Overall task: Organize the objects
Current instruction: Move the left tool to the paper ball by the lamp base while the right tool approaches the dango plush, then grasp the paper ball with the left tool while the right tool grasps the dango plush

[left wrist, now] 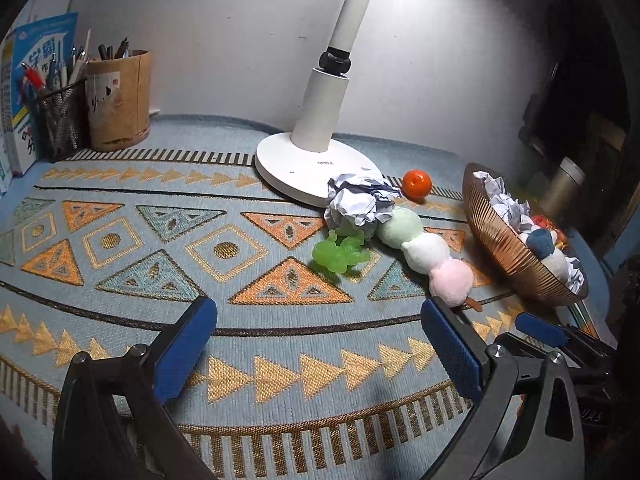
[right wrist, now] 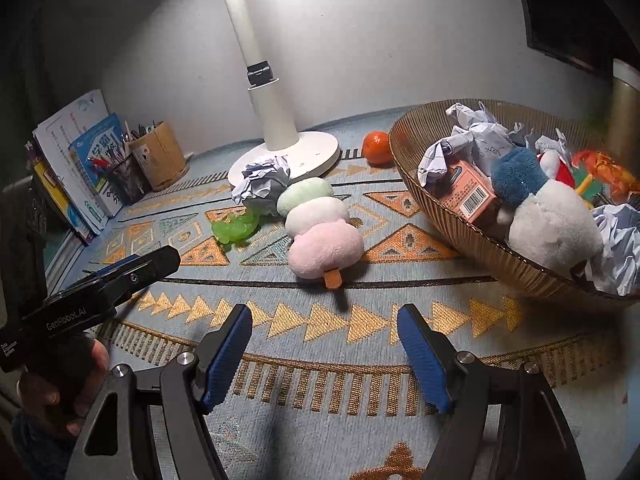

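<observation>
Left wrist view: my left gripper hovers, jaws spread and empty, over the mat; paper ball, green toy, plush skewer and orange lie outside the basket

Right wrist view: my right gripper, jaws also spread and empty, points down at the skewer; the basket is already part filled

On the patterned woven table mat, the three-ball plush skewer lies in the middle with the translucent green toy to its left, the crumpled paper ball and white desk lamp base behind it, and the ribbed copper-coloured bowl to its right.
</observation>
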The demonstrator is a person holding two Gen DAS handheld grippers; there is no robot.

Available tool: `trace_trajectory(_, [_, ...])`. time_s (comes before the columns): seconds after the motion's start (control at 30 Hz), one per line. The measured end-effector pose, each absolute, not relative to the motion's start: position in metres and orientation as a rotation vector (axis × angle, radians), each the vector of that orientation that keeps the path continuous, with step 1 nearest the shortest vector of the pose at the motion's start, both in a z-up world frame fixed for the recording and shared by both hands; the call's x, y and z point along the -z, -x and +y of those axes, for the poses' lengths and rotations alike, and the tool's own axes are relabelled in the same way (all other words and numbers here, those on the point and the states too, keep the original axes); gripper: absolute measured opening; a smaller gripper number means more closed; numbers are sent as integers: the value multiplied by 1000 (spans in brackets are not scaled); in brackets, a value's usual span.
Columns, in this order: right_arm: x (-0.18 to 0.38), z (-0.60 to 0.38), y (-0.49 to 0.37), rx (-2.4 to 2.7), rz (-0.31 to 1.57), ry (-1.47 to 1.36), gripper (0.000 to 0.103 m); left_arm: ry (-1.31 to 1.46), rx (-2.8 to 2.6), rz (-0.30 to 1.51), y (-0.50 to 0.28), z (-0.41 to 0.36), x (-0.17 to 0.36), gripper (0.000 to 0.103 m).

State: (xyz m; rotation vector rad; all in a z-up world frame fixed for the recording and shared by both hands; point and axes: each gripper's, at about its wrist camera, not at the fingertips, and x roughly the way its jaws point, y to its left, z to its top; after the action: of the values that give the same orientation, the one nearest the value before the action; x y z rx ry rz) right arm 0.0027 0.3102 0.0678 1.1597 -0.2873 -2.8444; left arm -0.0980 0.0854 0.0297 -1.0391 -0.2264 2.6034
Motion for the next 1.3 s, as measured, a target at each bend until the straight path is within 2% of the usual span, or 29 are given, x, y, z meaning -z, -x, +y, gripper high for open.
trace_trajectory(0.1, [-68, 309, 3, 2920, -264, -1223, 74, 1027, -2636, -199, 97, 88, -31, 102])
trace_trajectory(0.27, [-74, 304, 36, 2881, -306, -1329, 73, 969, -2636, 70, 108, 116, -53, 102])
trace_trajectory(0.4, [-79, 299, 60, 2945, -212, -1354, 73, 940, -2560, 82, 146, 123, -70, 102])
trace_trajectory(0.5, [-78, 285, 73, 2932, -87, -1334, 73, 1040, -2442, 80, 188, 129, -59, 101])
trace_trajectory(0.6, [-75, 280, 82, 2928, -82, -1329, 73, 1073, -2380, 84, 209, 140, -49, 100])
trace_trajectory(0.67, [-65, 279, 88, 2873, -108, -1423, 73, 1108, -2333, 54, 216, 146, -41, 96])
trace_trajectory(0.7, [-61, 281, 87, 2869, -138, -1468, 73, 1125, -2323, 53, 217, 148, -38, 90])
trace_trajectory(0.87, [-53, 293, 89, 2923, -193, -1441, 73, 1140, -2336, 32, 221, 151, -23, 88])
trace_trajectory(0.9, [-48, 295, 95, 2880, -228, -1469, 76, 1112, -2347, 29, 220, 153, -25, 82])
trace_trajectory(0.93, [-50, 294, 97, 2899, -206, -1449, 76, 1106, -2343, 40, 219, 155, -26, 68])
trace_trajectory(0.97, [-49, 292, 98, 2889, -204, -1439, 76, 1100, -2355, 60, 219, 159, -26, 61])
trace_trajectory(1.0, [-48, 290, 100, 2875, -197, -1437, 74, 1098, -2361, 72, 218, 161, -26, 59])
trace_trajectory(1.03, [-48, 289, 100, 2879, -183, -1437, 61, 1090, -2358, 73, 216, 163, -26, 51])
trace_trajectory(1.07, [-48, 290, 99, 2886, -195, -1418, 52, 1079, -2357, 65, 214, 163, -27, 51])
trace_trajectory(1.17, [-49, 294, 95, 2881, -247, -1385, 48, 1012, -2403, 41, 209, 156, -39, 50])
trace_trajectory(1.3, [-64, 289, 75, 2914, -210, -1270, 48, 899, -2424, -59, 186, 133, -79, 50])
